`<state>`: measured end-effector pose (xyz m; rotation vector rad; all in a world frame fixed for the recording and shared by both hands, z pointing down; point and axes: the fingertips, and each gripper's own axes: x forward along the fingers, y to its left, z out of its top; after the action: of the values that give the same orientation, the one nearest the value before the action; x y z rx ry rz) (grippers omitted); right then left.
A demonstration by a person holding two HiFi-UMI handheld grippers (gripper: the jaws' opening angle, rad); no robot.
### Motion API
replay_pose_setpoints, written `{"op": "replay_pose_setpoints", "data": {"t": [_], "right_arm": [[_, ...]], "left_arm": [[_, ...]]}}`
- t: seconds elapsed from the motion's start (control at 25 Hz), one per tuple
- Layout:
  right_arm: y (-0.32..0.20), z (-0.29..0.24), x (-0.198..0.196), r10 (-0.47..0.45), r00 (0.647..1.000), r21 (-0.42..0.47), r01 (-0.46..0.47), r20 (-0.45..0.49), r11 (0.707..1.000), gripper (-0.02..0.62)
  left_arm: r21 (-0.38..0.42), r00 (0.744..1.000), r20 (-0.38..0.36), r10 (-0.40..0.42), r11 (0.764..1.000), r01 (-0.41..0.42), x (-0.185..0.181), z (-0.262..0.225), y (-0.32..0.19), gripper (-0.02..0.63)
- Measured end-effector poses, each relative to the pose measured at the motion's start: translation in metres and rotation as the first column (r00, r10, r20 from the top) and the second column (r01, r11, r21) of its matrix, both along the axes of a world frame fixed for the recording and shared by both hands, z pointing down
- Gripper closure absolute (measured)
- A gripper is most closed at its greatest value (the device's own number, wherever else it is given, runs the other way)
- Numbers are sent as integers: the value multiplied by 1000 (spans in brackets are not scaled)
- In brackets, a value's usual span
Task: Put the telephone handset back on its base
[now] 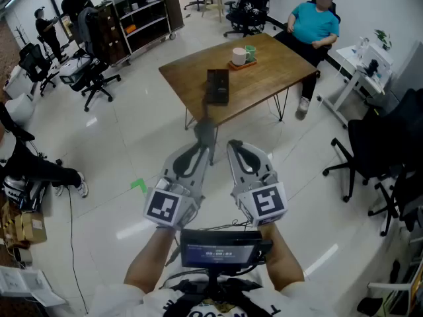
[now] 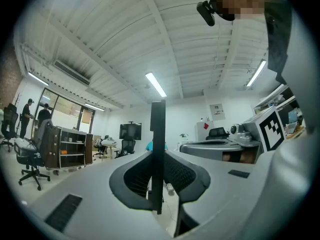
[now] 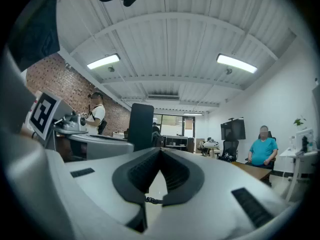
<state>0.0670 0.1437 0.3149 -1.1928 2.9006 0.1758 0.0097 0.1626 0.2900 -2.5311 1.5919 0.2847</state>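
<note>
Jaws of the left gripper point(image 2: 158, 159) pinch a slim dark telephone handset point(image 2: 158, 129), standing upright and edge-on between ribbed black pads point(image 2: 182, 173). Jaws of the right gripper point(image 3: 160, 153) are pressed together with nothing between them. Both grey grippers are held side by side, pointing toward the wooden table point(image 1: 264, 71). The dark rectangular base point(image 1: 217, 86) lies there, well apart from the handset.

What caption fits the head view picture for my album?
The left gripper clamps a thin dark flat slab beside the shut right gripper, facing a brown wooden table with a black telephone.
</note>
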Motion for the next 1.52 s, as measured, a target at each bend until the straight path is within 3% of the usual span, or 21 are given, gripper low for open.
{"op": "replay_pose_setpoints", "data": {"t": [0.32,0.76,1.04,1.52], "right_arm": [[-7,2,21,-16,1000,-6,16,2,1000,591],[-47,8,13,-30,1000,1,30,1,1000,591],[-96,13,-5,-15,1000,-11,15,-6,1000,591],[-200,22,-57,71,996,-31,-72,-45,997,591]], "left_arm": [[-15,1000,7,-11,1000,11,22,3,-5,545],[-16,1000,5,-20,1000,20,14,9,-46,545],[-15,1000,-1,-1,1000,1,-3,13,-98,545],[-71,994,-47,100,992,-103,-56,25,-205,545]]}}
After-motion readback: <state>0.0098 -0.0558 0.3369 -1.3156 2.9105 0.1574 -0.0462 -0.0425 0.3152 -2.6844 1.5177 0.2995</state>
